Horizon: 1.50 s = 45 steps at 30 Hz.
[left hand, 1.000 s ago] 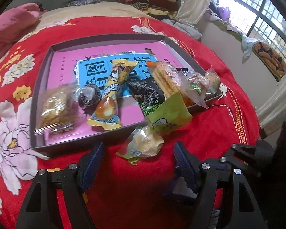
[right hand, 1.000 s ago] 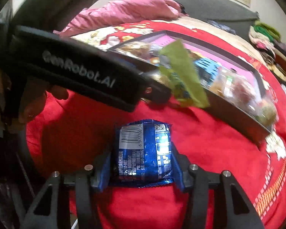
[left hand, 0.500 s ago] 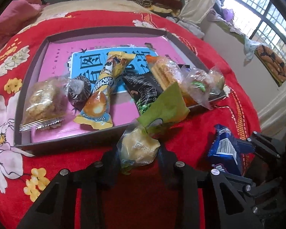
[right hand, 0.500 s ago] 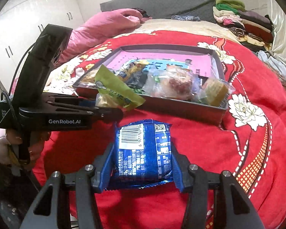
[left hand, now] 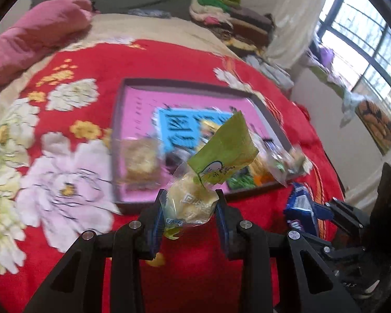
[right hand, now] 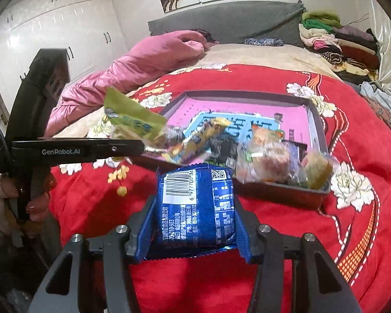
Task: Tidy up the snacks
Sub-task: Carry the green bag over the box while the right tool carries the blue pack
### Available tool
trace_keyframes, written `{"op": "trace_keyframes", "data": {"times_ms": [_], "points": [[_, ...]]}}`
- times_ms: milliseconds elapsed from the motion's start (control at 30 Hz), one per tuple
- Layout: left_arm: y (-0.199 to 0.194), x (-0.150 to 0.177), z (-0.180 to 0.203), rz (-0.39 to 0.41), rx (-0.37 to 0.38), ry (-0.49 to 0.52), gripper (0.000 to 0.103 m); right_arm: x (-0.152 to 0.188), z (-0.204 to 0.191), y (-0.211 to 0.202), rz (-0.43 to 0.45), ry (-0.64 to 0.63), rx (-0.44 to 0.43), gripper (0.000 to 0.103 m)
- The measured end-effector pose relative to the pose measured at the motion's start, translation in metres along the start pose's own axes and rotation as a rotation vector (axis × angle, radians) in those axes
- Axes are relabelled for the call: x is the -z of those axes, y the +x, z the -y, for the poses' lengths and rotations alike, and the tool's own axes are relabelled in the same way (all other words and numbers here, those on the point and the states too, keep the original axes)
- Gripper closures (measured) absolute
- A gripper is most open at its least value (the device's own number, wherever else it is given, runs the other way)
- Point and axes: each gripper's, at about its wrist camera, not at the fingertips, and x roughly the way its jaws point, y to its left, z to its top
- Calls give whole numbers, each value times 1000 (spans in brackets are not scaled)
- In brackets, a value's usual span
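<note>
In the left wrist view my left gripper [left hand: 189, 215] is shut on a clear-and-green snack packet [left hand: 211, 172], lifted above the red bedspread just in front of the tray [left hand: 133, 203]. The same packet [right hand: 129, 120] shows in the right wrist view, sticking up from the left gripper's black body at the left. My right gripper [right hand: 194, 214] is shut on a blue snack packet [right hand: 195, 206], barcode side up, held above the bedspread near the tray's [right hand: 279, 190] front edge. Several wrapped snacks [right hand: 273, 161] lie along the tray's near side.
The tray rests on a red flowered bedspread [right hand: 352, 208]. A pink quilt [right hand: 143, 65] is bunched at the back left, and folded clothes [right hand: 338, 44] are stacked at the back right. A hand [right hand: 36, 203] grips the left tool's handle. A window [left hand: 365, 52] is beyond the bed.
My left gripper closed on the green packet that lay on the bedspread and lifted it. My right gripper rose with the blue packet still in its grip.
</note>
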Motion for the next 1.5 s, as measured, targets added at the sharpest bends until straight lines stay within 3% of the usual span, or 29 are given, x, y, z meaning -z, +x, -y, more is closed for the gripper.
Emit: {"op": "trace_keyframes", "data": {"times_ms": [233,467,833,1500], "points": [[-10,-12,-24,46,-46,-38,68,-23,-9,9,41,14,1,50],[-9,-18,-32,57,-44,-60,68,-42,-18,23,63,18,22,50],[-1,-22,-37,43,-37,-73,68,-61,-14,40,88,48,69,50],[38,-23,-21,-31,-29,-46,68,-63,1,44,74,100,131,50]]}}
